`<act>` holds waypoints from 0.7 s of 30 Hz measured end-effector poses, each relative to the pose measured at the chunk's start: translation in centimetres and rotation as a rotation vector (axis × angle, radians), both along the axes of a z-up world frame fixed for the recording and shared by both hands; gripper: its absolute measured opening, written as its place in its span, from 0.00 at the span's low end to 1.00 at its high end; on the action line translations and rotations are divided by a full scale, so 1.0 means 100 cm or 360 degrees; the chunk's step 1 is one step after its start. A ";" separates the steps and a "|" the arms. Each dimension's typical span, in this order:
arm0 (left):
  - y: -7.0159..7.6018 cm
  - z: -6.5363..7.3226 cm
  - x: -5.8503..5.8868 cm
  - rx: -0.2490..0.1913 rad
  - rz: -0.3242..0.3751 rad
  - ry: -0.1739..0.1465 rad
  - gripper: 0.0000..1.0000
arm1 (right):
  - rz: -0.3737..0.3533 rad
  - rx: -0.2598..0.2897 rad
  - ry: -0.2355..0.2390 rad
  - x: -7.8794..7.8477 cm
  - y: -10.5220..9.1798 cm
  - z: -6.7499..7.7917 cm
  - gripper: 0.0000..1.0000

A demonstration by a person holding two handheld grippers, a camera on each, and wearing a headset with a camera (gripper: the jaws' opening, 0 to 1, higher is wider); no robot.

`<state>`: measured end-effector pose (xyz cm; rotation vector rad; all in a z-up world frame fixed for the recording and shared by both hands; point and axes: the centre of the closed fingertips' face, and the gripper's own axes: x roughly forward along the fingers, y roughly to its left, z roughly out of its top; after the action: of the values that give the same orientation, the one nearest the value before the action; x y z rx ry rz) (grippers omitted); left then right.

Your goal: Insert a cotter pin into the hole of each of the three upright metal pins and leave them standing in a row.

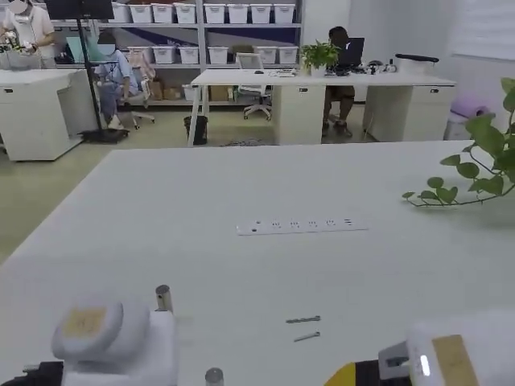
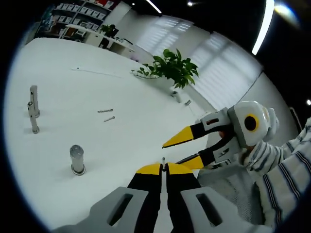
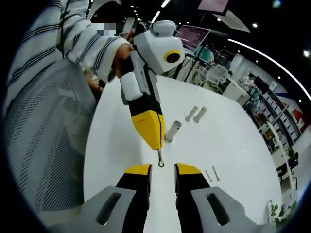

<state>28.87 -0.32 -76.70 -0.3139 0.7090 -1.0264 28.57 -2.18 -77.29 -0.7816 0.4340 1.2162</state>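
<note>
My left gripper point(image 2: 164, 167) is shut on a thin cotter pin point(image 2: 164, 160) that sticks out past its tips. In the right gripper view that cotter pin point(image 3: 159, 158) hangs from the left gripper point(image 3: 156, 145), its looped end between the spread jaws of my open right gripper point(image 3: 163, 169). Three upright metal pins stand on the white table: the nearest pin point(image 2: 77, 159) and two further ones point(image 2: 33, 99) at the left. In the head view one upright pin point(image 1: 163, 297) and another point(image 1: 214, 375) show. Two loose cotter pins point(image 1: 304, 327) lie flat to their right.
A white power strip point(image 1: 302, 226) lies across the middle of the table point(image 1: 241, 185). A leafy plant point(image 1: 475, 169) overhangs the right edge. Desks, shelves and seated people are far behind. A striped sleeve point(image 2: 277, 165) is close behind the right gripper.
</note>
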 end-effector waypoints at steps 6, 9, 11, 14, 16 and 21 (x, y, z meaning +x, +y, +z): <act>-0.005 0.005 -0.010 0.0030 -0.0150 -0.0148 0.00 | -0.0031 0.0117 0.0247 -0.010 -0.002 -0.003 0.19; -0.007 0.007 -0.015 0.0055 -0.0238 -0.0239 0.00 | -0.0041 0.0194 0.0342 -0.012 -0.001 -0.004 0.19; -0.009 0.009 -0.019 0.0065 -0.0303 -0.0310 0.00 | -0.0043 0.0223 0.0371 -0.013 0.000 -0.003 0.19; -0.011 0.014 -0.021 0.0081 -0.0397 -0.0486 0.00 | -0.0017 0.0274 0.0455 -0.019 0.003 -0.002 0.17; -0.011 0.016 -0.025 0.0088 -0.0458 -0.0564 0.00 | 0.0028 0.0254 0.0504 -0.026 0.004 -0.003 0.17; -0.011 0.013 -0.033 0.0149 -0.0585 -0.0715 0.00 | 0.0064 0.0257 0.0528 -0.030 0.008 -0.004 0.12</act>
<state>25.62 -1.45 -75.41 0.1364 0.4093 -1.3507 25.53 -1.34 -77.72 -0.4521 0.5841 1.4059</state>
